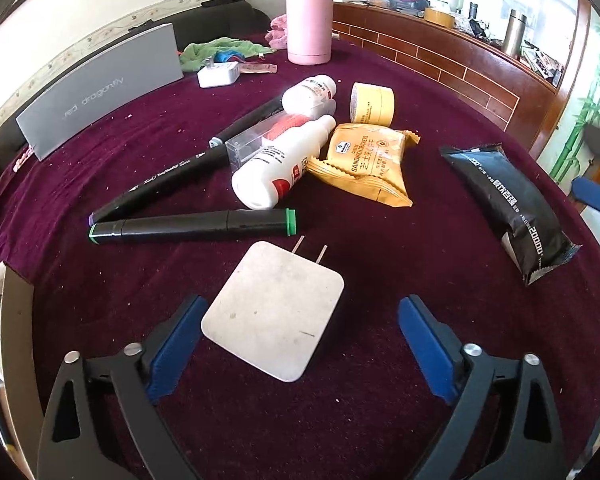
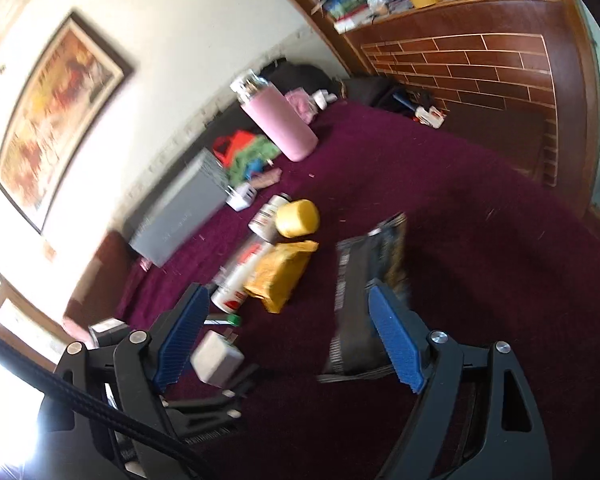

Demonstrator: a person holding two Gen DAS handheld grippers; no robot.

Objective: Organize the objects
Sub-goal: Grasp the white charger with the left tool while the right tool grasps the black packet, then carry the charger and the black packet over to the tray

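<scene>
Clutter covers most of the maroon cloth (image 1: 380,420) in the left wrist view, so the sorting looks barely begun. The left gripper (image 1: 300,344) stands wide open, its blue pads either side of a white charger (image 1: 274,312) that lies flat with prongs pointing away; neither pad presses on it, though the left pad sits just beside its corner. Beyond it lie two black markers (image 1: 192,226), a white bottle (image 1: 280,164) resting across a clear case, a second small bottle, a yellow cracker packet (image 1: 366,164) and a yellow tape roll (image 1: 372,102), all heaped together. A black wipes pack (image 1: 508,208) lies apart to the right, a grey box (image 1: 100,88) stands at the far left, and a cardboard edge with something white inside shows at the lower left, perhaps a container already in use. In the right wrist view, which is blurred, the right gripper (image 2: 296,336) also gapes open with nothing clamped; the black wipes pack (image 2: 356,304) lies by its right finger, apparently below it, though whether they touch I cannot tell. Nearly everything seems left to tidy.
</scene>
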